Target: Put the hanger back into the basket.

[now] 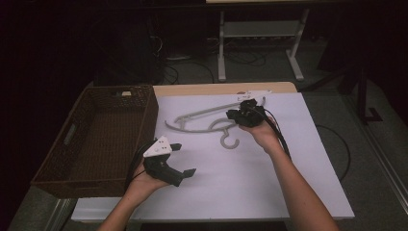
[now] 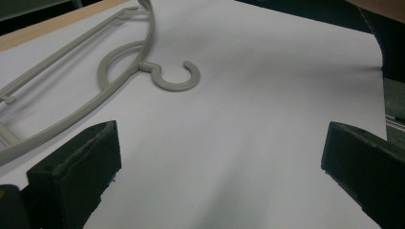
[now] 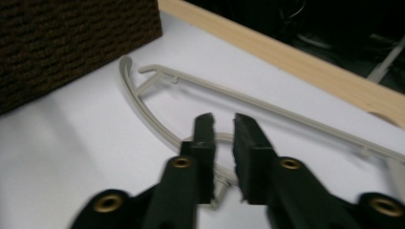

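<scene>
Held two black grippers, one in each bare hand, forearms uncovered with no sleeves in sight. Left gripper (image 1: 180,159): carried a pale grey three-cornered plate (image 1: 158,147) on top, ended in thick, blocky black pads (image 2: 76,174) (rough at the edges), trailed a dark cable (image 1: 133,163). Right gripper (image 3: 223,125): showed brass-coloured round fittings (image 3: 182,162) set into glossy black arms, flat matte pads (image 3: 251,143), black cables (image 1: 281,134) running back along the forearm.

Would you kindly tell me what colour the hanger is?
The hanger is pale grey-beige, seen best in the left gripper view.
</scene>
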The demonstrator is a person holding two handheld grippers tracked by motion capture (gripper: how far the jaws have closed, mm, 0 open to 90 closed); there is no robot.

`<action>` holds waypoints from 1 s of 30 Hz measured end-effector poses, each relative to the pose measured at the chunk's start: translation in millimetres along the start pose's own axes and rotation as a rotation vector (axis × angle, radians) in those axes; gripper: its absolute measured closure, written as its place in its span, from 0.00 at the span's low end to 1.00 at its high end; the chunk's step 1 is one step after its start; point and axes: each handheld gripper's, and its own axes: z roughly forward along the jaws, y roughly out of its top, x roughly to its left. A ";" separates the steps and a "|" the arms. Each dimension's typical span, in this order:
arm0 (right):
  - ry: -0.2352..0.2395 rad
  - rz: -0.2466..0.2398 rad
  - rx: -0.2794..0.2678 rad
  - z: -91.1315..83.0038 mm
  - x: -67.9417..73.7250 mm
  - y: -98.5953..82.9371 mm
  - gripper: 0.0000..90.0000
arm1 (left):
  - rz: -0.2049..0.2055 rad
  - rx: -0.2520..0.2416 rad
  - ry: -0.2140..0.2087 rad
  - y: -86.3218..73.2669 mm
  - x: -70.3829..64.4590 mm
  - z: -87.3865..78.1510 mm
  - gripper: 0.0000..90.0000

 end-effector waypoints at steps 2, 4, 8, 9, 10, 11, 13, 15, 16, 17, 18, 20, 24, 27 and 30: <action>0.004 0.001 0.008 5.3 -1.4 -0.5 0.99 | 0.005 0.003 -0.002 -0.2 -0.4 0.5 0.00; 0.006 0.007 0.057 21.2 -4.6 -2.7 0.99 | -0.001 0.007 -0.005 0.2 -1.1 0.7 0.00; -0.005 0.015 0.116 40.5 -9.4 -6.3 0.99 | -0.012 -0.004 -0.010 -0.1 -2.0 1.7 0.00; -0.005 0.015 0.116 40.5 -9.4 -6.3 0.99 | -0.012 -0.004 -0.009 -0.1 -2.0 1.7 0.00; -0.016 0.014 0.148 50.4 -11.9 -8.3 0.99 | -0.008 -0.006 -0.009 -0.1 -1.5 1.7 0.00; -0.016 0.014 0.148 50.4 -11.9 -8.3 0.99 | -0.008 -0.006 -0.009 -0.1 -1.5 1.7 0.00; -0.021 0.014 0.174 59.7 -14.2 -10.4 0.99 | -0.006 -0.006 -0.009 0.0 -1.1 1.6 0.00; -0.025 0.019 0.194 72.0 -17.6 -12.8 0.99 | -0.004 -0.003 -0.011 0.1 -0.7 1.4 0.00; -0.025 0.019 0.194 72.0 -17.6 -12.8 0.99 | -0.003 -0.004 -0.010 0.0 -0.4 1.7 0.00; -0.032 0.016 0.212 78.5 -18.9 -12.9 0.99 | 0.001 -0.003 -0.010 0.0 0.0 1.6 0.00; -0.032 0.016 0.212 78.5 -18.9 -12.9 0.99 | 0.007 0.002 -0.011 0.2 0.6 1.2 0.00; -0.037 0.010 0.227 83.1 -19.8 -12.7 0.99 | -0.004 0.001 -0.013 0.0 0.3 1.2 0.00; -0.035 -0.015 0.253 90.0 -19.4 -13.2 1.00 | -0.016 -0.004 -0.021 -0.8 1.3 1.3 0.00; -0.038 -0.008 0.265 92.0 -18.1 -14.4 1.00 | -0.015 -0.005 -0.023 -0.7 1.7 1.0 0.00; -0.038 -0.005 0.275 93.3 -15.9 -16.3 1.00 | -0.019 -0.006 -0.021 -0.8 1.9 0.6 0.00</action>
